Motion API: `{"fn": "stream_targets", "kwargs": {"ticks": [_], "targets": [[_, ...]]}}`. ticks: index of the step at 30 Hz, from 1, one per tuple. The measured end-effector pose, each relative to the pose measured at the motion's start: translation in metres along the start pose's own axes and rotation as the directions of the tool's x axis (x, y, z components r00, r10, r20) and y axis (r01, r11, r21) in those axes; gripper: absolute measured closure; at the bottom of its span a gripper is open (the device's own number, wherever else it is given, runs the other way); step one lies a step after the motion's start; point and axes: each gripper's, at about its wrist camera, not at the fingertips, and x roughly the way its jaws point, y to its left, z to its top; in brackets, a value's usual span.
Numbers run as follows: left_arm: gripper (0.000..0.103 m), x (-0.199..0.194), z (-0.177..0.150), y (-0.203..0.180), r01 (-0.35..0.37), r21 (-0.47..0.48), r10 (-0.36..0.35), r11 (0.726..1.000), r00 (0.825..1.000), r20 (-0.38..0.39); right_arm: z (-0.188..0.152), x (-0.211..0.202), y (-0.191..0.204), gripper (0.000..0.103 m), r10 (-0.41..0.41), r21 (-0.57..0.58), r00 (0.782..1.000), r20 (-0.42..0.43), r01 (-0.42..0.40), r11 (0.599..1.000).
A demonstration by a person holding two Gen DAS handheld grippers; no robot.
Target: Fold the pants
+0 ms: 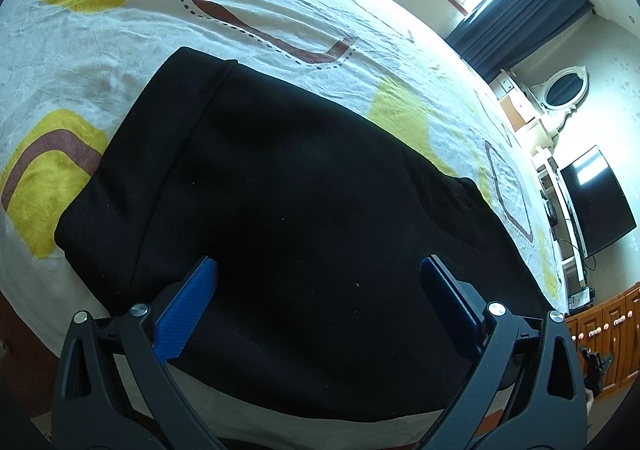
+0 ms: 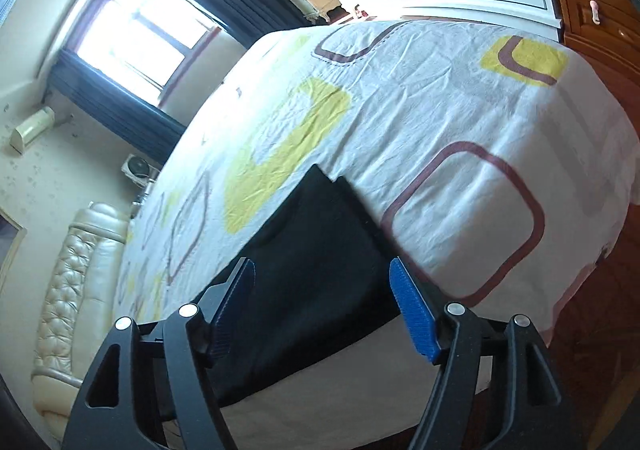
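I have the black pants (image 1: 280, 209) lying flat on the bed (image 1: 120, 49), close to its near edge, already doubled into a compact block with a thicker folded layer along the left side. Keeping them near the edge makes sense to me: both of my grippers can come at them from the side of the bed without stretching across the patterned sheet.

My left gripper (image 1: 318, 274) hangs over the near part of the cloth with its jaws spread wide and nothing pinched between the blue pads (image 1: 188, 310). My right gripper (image 2: 322, 282) is likewise released, its jaws apart and empty, looking along the narrow end of the pants (image 2: 316, 250). I judge a fold has been laid down and I am free to take the next edge, or to stop if this is small enough.

The left view gives me the whole breadth of the bundle and the layered seam on its left. The right view hides that, but shows me the square far corner of the cloth and the bare sheet (image 2: 460, 109) beyond it, plus the padded headboard (image 2: 72, 270) at the left.
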Motion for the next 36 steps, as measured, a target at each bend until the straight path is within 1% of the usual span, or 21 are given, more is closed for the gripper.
{"fn": "stream_targets", "kwargs": {"ticks": [2,4,6,7,8,10,11,12,13,14,15,16,17,19,20,22,24,26,28,31,36], "targets": [[0.003,-0.001,0.002,0.004,0.019,-0.020,-0.019,1.000,1.000,-0.003,0.017,0.014,-0.012,0.034,-0.024,0.031,0.999,-0.024,0.024,0.999],[0.003,-0.002,0.003,0.008,0.042,-0.042,-0.042,0.998,0.999,-0.007,0.027,0.028,-0.020,0.034,0.001,0.046,0.999,-0.052,0.001,0.999],[0.003,-0.004,0.004,0.012,0.065,-0.062,-0.066,0.996,0.998,-0.014,0.033,0.042,-0.022,0.034,-0.008,0.046,0.997,-0.081,0.012,0.999],[0.003,-0.004,0.005,0.013,0.076,-0.070,-0.078,0.995,0.997,-0.018,0.033,0.053,-0.021,0.034,0.015,0.063,0.993,-0.121,-0.007,0.998],[0.003,-0.004,0.005,0.015,0.086,-0.078,-0.088,0.993,0.996,-0.023,0.032,0.061,-0.023,0.030,0.041,0.082,0.986,-0.161,-0.028,0.996],[0.003,-0.005,0.007,0.018,0.102,-0.088,-0.105,0.991,0.994,-0.030,0.029,0.066,-0.017,0.029,0.047,0.051,0.981,-0.190,-0.038,0.998],[0.003,-0.005,0.006,0.019,0.108,-0.090,-0.111,0.990,0.993,-0.033,0.027,0.071,-0.010,0.030,0.079,0.041,0.971,-0.226,-0.072,0.997],[0.003,-0.005,0.006,0.019,0.111,-0.090,-0.114,0.990,0.993,-0.034,0.024,0.076,0.003,0.031,0.082,0.024,0.962,-0.260,-0.079,0.997],[0.003,-0.005,0.006,0.019,0.111,-0.088,-0.115,0.990,0.993,-0.034,0.021,0.079,0.013,0.032,0.035,-0.033,0.960,-0.278,-0.046,0.998],[0.003,-0.005,0.005,0.019,0.110,-0.085,-0.113,0.990,0.993,-0.034,0.018,0.080,0.020,0.037,-0.014,-0.089,0.957,-0.289,-0.012,0.996],[0.003,-0.005,0.005,0.018,0.106,-0.079,-0.109,0.991,0.993,-0.033,0.015,0.080,0.026,0.053,-0.047,-0.121,0.953,-0.301,0.011,0.993],[0.003,-0.006,0.004,0.017,0.102,-0.074,-0.104,0.992,0.994,-0.033,0.013,0.081,0.029,0.060,-0.064,-0.132,0.946,-0.317,0.022,0.991],[0.003,-0.005,0.003,0.016,0.096,-0.069,-0.099,0.993,0.995,-0.033,0.010,0.081,0.030,0.074,-0.061,-0.132,0.942,-0.330,0.018,0.991],[0.003,-0.006,0.003,0.016,0.090,-0.065,-0.093,0.994,0.995,-0.033,0.004,0.079,0.036,0.076,-0.060,-0.145,0.941,-0.333,0.012,0.989],[0.003,-0.006,0.003,0.016,0.090,-0.066,-0.092,0.994,0.995,-0.033,0.002,0.077,0.040,0.077,-0.050,-0.134,0.943,-0.330,0.006,0.991],[0.003,-0.006,0.004,0.015,0.094,-0.071,-0.096,0.993,0.995,-0.036,0.000,0.069,0.045,0.078,0.013,-0.078,0.951,-0.308,-0.039,0.996],[0.003,-0.005,0.006,0.016,0.102,-0.083,-0.106,0.991,0.993,-0.044,0.003,0.060,0.058,0.078,0.093,-0.029,0.956,-0.277,-0.105,0.994],[0.003,-0.007,0.008,0.018,0.115,-0.097,-0.120,0.989,0.991,-0.052,0.003,0.048,0.072,0.078,0.184,0.018,0.952,-0.244,-0.185,0.983],[0.003,-0.011,0.009,0.020,0.124,-0.108,-0.131,0.986,0.990,-0.057,0.004,0.036,0.091,0.078,0.256,0.039,0.941,-0.222,-0.253,0.967],[0.003,-0.019,0.008,0.022,0.120,-0.105,-0.128,0.987,0.989,-0.071,-0.001,0.018,0.127,0.078,0.323,0.020,0.921,-0.217,-0.327,0.945],[0.003,-0.032,0.001,0.027,0.104,-0.114,-0.114,0.988,0.990,-0.085,-0.020,0.001,0.204,0.078,0.352,-0.079,0.903,-0.246,-0.381,0.921]]}}
